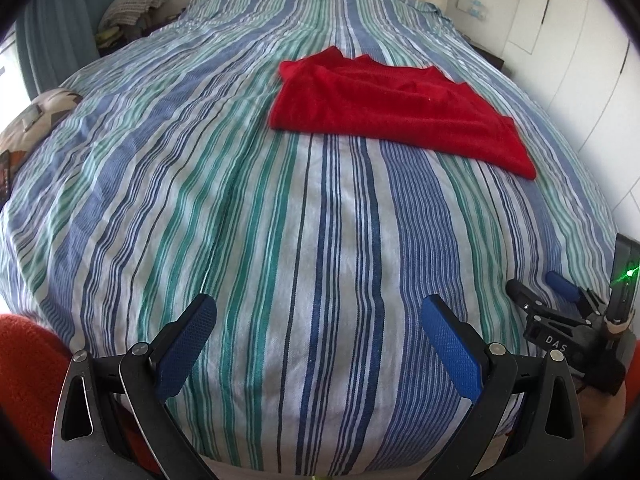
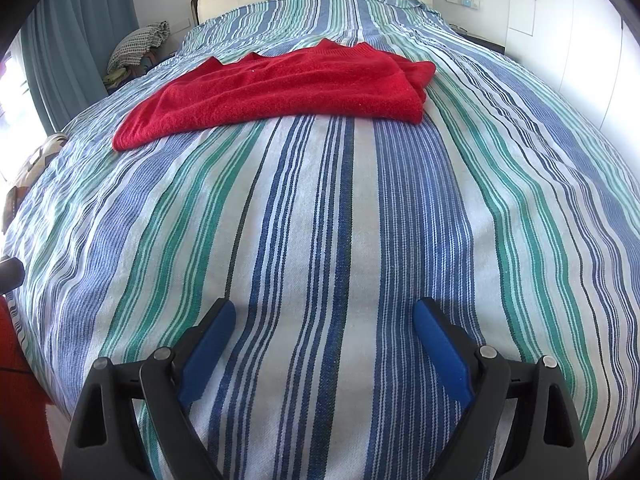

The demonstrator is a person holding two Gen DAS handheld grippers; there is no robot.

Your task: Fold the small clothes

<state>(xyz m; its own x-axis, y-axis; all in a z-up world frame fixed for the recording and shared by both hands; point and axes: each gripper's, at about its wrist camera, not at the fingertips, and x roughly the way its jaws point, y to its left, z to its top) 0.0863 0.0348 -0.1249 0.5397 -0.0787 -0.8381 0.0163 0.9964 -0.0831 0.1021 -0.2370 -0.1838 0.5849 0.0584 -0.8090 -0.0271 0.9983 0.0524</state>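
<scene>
Item: red knit sweater (image 2: pixel 288 84), folded flat, lying mid-bed on the striped bedspread (image 2: pixel 320 240), well ahead of me. My left gripper (image 1: pixel 318 312): fingers spread wide, holding nothing. My right gripper (image 2: pixel 324 316): likewise wide apart, empty, over bare stripes.

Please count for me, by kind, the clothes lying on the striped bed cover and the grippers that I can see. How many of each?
Red knitted garment, lying partly folded on the blue, green and white striped bed cover: 1
Black two-finger grippers with blue pads, both open and empty: 2 (left gripper, right gripper)
Total: 3
</scene>
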